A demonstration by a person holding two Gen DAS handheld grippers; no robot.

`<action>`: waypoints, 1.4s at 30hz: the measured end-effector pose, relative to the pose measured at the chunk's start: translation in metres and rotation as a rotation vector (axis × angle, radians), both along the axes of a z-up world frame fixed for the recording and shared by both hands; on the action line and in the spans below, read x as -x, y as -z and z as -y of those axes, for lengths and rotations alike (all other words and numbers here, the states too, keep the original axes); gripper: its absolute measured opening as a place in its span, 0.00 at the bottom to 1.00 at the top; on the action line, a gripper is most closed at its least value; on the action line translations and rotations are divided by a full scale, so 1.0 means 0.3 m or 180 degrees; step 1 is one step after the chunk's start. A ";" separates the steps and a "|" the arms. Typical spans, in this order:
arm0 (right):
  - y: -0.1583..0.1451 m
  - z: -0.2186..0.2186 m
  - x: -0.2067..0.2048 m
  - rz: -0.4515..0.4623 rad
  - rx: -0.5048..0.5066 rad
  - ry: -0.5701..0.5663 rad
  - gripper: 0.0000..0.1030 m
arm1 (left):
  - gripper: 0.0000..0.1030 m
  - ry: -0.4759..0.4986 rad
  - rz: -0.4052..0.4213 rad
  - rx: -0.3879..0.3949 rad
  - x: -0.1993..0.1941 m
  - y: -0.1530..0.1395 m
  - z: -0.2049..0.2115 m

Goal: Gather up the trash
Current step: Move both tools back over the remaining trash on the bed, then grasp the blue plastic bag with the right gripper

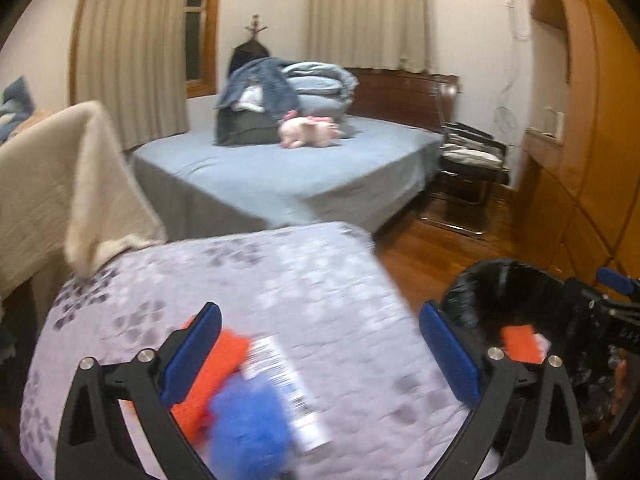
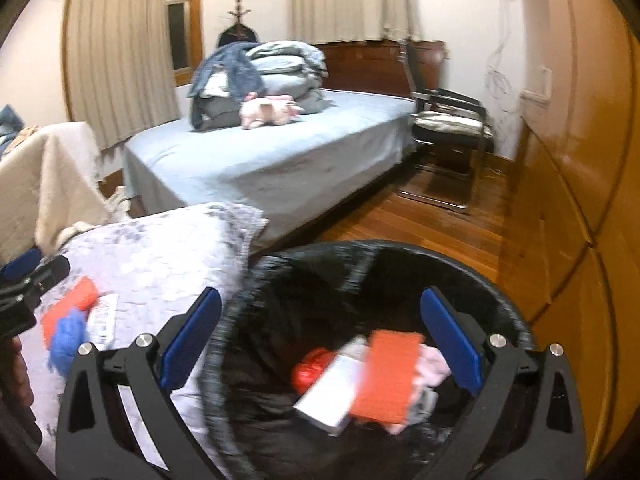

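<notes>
Three pieces of trash remain on the quilted cover point(image 1: 280, 280): an orange packet point(image 1: 218, 376), a white labelled wrapper point(image 1: 286, 388) and a crumpled blue wad point(image 1: 248, 436). All three lie bunched together, touching or overlapping.

Left tongs point(image 1: 320, 352): wide apart, nothing between the pads. The cluster sits low in that view, close under the left finger point(image 1: 192, 354), left of the midline. Wrapper's long axis runs diagonally, from upper left down to lower right; the orange packet lies alongside it. Blur prevents finer reading.

Right tongs point(image 2: 320, 340): also wide, empty, hanging over the mouth of the black bin point(image 2: 500, 292). Inside the bin: an orange card point(image 2: 386, 376), a white box point(image 2: 338, 392), something red, pale crumpled paper.

Judgement: left hand is clearly nearer the remaining trash; the right is beside it over the bin. Both tongs point forward and downward. The left would need a small shift to its own left to centre on the pile.
</notes>
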State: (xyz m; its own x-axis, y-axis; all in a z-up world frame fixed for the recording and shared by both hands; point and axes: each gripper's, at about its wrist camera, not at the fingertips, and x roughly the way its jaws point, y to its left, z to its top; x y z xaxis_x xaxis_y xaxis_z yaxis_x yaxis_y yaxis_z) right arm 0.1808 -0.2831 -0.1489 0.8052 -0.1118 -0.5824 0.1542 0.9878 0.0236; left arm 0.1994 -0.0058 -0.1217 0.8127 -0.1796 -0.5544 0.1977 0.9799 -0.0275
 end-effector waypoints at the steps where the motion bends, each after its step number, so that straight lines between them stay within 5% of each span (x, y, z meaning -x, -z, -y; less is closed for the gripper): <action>1: -0.004 -0.027 -0.010 0.0003 -0.0002 -0.0051 0.94 | 0.94 -0.0055 -0.0017 -0.0015 0.005 0.006 -0.025; 19: 0.050 -0.437 -0.122 -0.0052 -0.0211 -0.1006 0.94 | 0.83 -0.0469 -0.0326 -0.0099 0.114 0.159 -0.294; 24: 0.099 -0.537 -0.135 -0.0193 -0.0270 -0.1232 0.82 | 0.83 -0.0650 -0.0345 -0.0100 0.115 0.173 -0.372; 34: 0.161 -0.781 -0.126 -0.0308 -0.0213 -0.1730 0.79 | 0.80 -0.0891 -0.0380 -0.0098 0.118 0.191 -0.506; 42: 0.208 -0.875 -0.139 -0.0452 -0.0165 -0.1882 0.67 | 0.80 -0.0977 -0.0377 -0.0058 0.118 0.192 -0.560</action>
